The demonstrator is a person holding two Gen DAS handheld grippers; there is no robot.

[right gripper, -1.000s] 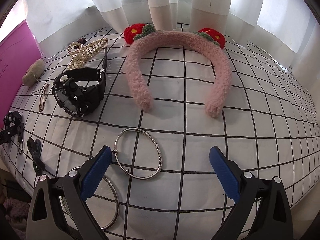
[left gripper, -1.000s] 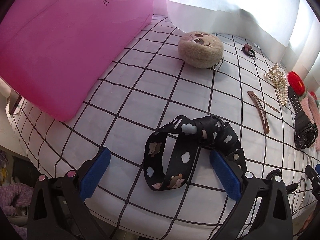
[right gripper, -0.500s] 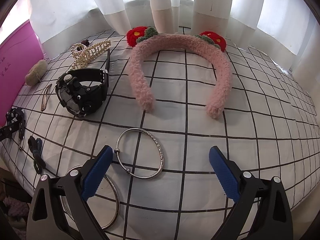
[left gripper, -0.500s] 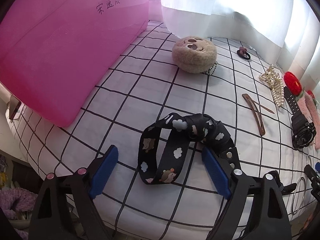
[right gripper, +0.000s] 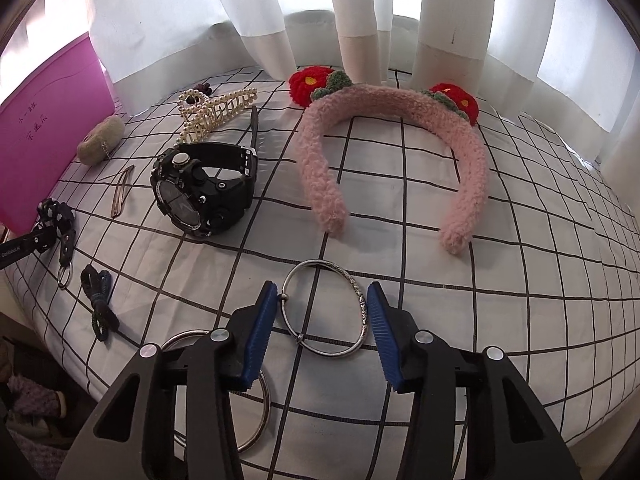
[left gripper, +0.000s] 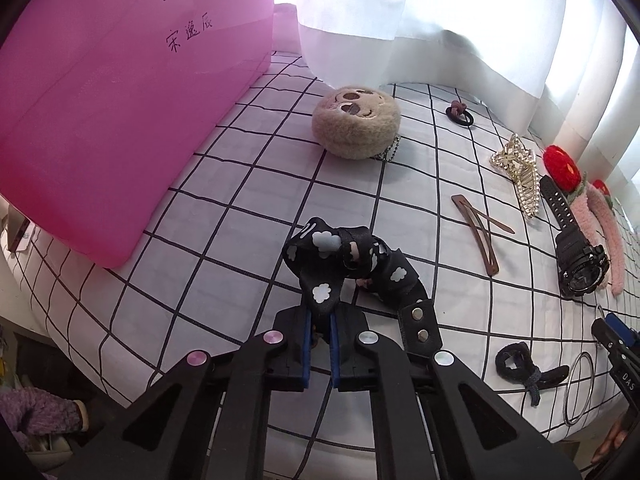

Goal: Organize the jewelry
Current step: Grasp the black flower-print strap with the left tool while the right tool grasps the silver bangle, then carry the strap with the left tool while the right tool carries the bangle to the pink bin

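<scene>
Currently: left gripper (left gripper: 319, 338) pinching cloud-print strap (left gripper: 325, 280); right gripper (right gripper: 322, 320), just closing, bracketing silver bangle (right gripper: 325, 312) at 12 o'clock. Squeeze gently; lift straight.

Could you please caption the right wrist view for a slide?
Right gripper closing around a silver bangle on the checked cloth.

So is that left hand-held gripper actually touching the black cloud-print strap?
Touching. In the left wrist view the left hand-held gripper has just closed, and its blue pads pinch a fold of the black cloud-print strap between them.
</scene>
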